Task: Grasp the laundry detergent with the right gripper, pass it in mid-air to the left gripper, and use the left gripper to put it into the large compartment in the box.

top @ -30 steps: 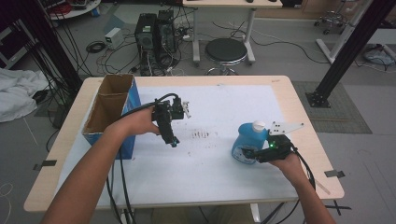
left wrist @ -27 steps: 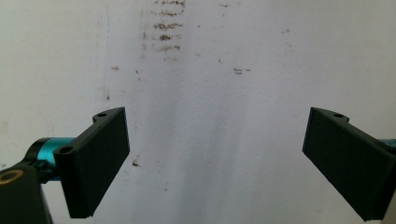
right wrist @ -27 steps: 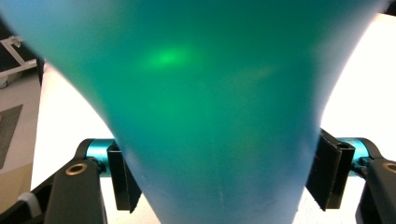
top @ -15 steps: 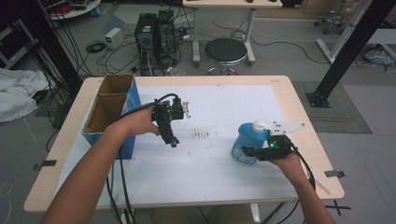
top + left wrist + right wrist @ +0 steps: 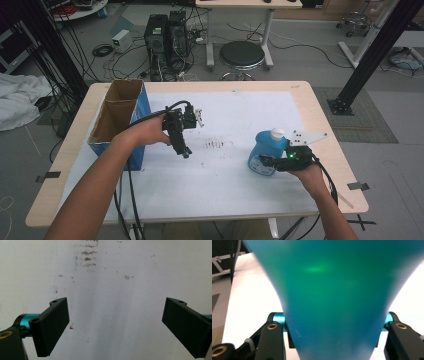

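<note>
White-covered table (image 5: 230, 185) stood amid cables and a stool; held a blue bottle (image 5: 265, 152) at 4 o'clock and a box (image 5: 117, 117) at 9. Clamped: right gripper (image 5: 265, 161), jaws just closed on the bottle's lower body. Hovered at centre, left gripper (image 5: 186, 152).

Left gripper view: spread wide, nothing between, stained sheet (image 5: 110, 277) below.

Right gripper view: bottle (image 5: 337, 295) wedged between both jaws. Best lifted straight and slowly, kept upright, grip unslackened.
</note>
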Demonstrator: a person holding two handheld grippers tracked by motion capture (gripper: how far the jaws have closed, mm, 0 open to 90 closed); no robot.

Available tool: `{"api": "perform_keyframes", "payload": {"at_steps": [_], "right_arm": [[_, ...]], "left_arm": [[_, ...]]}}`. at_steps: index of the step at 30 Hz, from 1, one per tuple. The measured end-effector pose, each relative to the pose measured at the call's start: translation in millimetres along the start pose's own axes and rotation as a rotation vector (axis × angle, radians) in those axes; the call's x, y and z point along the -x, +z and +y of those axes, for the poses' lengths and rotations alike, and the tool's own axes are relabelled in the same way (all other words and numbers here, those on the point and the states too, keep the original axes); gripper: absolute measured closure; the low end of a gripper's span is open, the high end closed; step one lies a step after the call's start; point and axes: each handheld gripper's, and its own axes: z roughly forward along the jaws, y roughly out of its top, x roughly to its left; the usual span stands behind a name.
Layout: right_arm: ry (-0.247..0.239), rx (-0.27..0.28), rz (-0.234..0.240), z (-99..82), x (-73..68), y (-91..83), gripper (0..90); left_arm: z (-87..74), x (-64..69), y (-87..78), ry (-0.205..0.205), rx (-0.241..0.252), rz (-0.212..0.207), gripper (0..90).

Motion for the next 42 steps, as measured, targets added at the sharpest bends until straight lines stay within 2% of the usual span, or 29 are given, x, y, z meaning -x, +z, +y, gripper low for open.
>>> {"api": "perform_keyframes", "payload": {"at_steps": [7,13,17,23,24,29,33,38,39,40,42], "right_arm": [[-0.008,0.01,-0.068,2.4,-3.6,-2.7,45.6],[-0.008,-0.002,-0.07,8.7,-7.7,-10.7,45.7],[-0.047,-0.026,-0.075,21.5,-20.2,-19.3,45.6],[-0.08,-0.03,-0.077,36.4,-36.4,-28.9,45.6],[-0.096,-0.031,-0.071,44.0,-43.2,-31.6,45.6],[-0.128,-0.031,-0.04,59.4,-52.5,-32.7,45.6],[-0.135,-0.036,-0.008,67.3,-53.4,-30.6,45.5],[-0.16,-0.061,0.067,82.8,-52.2,-21.3,45.6],[-0.16,-0.061,0.067,82.8,-52.2,-21.3,45.6],[-0.162,-0.059,0.104,87.3,-49.9,-17.1,45.6],[-0.161,-0.061,0.129,90.4,-48.4,-13.5,45.6]], "left_arm": [[-1.3,1.1,-2.6,0.004,0.007,0.009,7.3],[-0.9,4.7,-5.6,0.009,0.015,0.014,7.3],[0.9,8.2,-7.8,0.022,0.021,0.016,7.3],[1.6,12.7,-11.8,0.027,0.031,0.023,7.4],[1.3,14.8,-13.8,0.03,0.035,0.025,7.3],[2.4,22.6,-21.0,0.042,0.045,0.027,7.3],[4.3,27.4,-27.2,0.058,0.047,0.033,7.3],[8.4,35.7,-41.6,0.067,0.048,0.038,7.4],[8.4,35.7,-41.6,0.067,0.048,0.038,7.3],[9.7,38.1,-46.1,0.071,0.054,0.04,7.3],[11.3,40.3,-50.6,0.076,0.057,0.038,7.3]]}}
